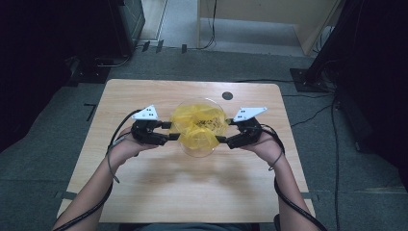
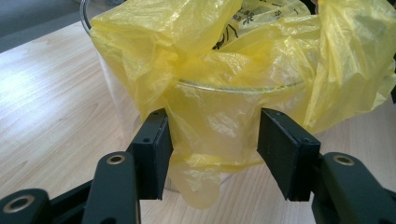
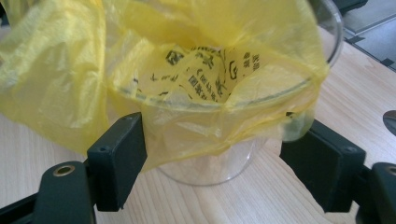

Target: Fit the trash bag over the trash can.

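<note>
One clear, round plastic container [image 1: 198,150] stood near the middle of the light wooden table [image 1: 144,192]. One thin, crinkled yellow plastic bag [image 1: 199,126] with black print lined it; the bag mouth was folded outward over the rim and hung down the outer wall in loose flaps. The film was translucent, so the rim showed through it as a pale arc in both gripper views.

The left gripper [image 1: 172,131] sat at the container's left side, the right gripper [image 1: 227,131] at its right side. In the left gripper view the jaws stood spread on either side of a hanging flap of bag; the left pad lay right against the film, the right pad stood just apart from it, so no pinch was seen. In the right gripper view the jaws were likewise spread around the draped bag edge and container wall, the pads beside the film and not pressing it.

Hard to read: the black print inside the bag was too small to make out. The container's base was veiled by the film in the left gripper view. The bag's top was cut off by the frame in both gripper views.

Counts: one container, one bag, two grippers, one small dark round hole [image 1: 227,95] in the table at the far right.
</note>
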### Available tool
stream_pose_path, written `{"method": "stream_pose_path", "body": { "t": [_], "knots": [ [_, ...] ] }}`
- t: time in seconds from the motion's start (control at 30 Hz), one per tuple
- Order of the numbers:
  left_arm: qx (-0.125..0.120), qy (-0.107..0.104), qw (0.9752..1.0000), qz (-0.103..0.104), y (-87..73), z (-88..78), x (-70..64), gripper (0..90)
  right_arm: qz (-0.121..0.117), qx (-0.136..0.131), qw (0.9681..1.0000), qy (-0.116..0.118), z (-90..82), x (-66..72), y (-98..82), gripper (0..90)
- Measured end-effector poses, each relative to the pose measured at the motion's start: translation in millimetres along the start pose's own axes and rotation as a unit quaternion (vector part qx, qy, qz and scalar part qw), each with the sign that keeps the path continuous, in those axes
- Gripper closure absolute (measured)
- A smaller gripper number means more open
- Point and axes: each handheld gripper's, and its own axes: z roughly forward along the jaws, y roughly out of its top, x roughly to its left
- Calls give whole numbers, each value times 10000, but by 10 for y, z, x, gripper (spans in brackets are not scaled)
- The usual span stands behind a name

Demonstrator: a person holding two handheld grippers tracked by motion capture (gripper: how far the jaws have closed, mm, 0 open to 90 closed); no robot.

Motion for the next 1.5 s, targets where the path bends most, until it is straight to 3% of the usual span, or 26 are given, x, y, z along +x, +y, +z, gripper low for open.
{"method": "stream_pose_path", "body": {
  "t": [0.13, 0.2, 0.47, 0.67, 0.8, 0.83, 1.03, 1.13, 1.2, 1.33, 1.5],
  "knots": [
    [48, -4, 10000, -84, -2, 2, 8, 534, 173, -106, 9998, 62, -12, -12, 3, 217],
    [73, -86, 9997, -225, -4, -11, 27, 584, 174, 8, 9997, 147, 6, -3, -3, 283],
    [118, -5, 9997, -216, -15, 6, 25, 712, 263, 82, 9995, 172, 54, -17, -40, 279],
    [47, 126, 9997, -209, -37, 37, 32, 697, 347, 154, 9992, 104, 129, -13, -65, 241],
    [21, 140, 9996, -235, -60, 62, 49, 613, 317, 129, 9994, 50, 154, -21, -73, 233],
    [9, 132, 9997, -210, -60, 58, 50, 543, 278, 140, 9995, -5, 148, -23, -72, 237],
    [-93, 49, 9999, -40, -7, -71, 70, 426, 240, -32, 9997, 55, -34, -52, -19, 222],
    [-221, 51, 9997, -29, 42, -156, 75, 427, 188, -104, 9997, 78, -109, -56, -2, 228],
    [-322, 28, 9995, -21, 82, -211, 66, 461, 136, -322, 9993, 154, -197, -53, 42, 245],
    [-444, 48, 9990, 40, 163, -294, 27, 518, 97, -448, 9989, 132, -262, -34, 94, 285],
    [-498, 50, 9986, 147, 275, -301, -91, 554, 89, -655, 9978, -66, -381, -57, 135, 320]
  ]
}}
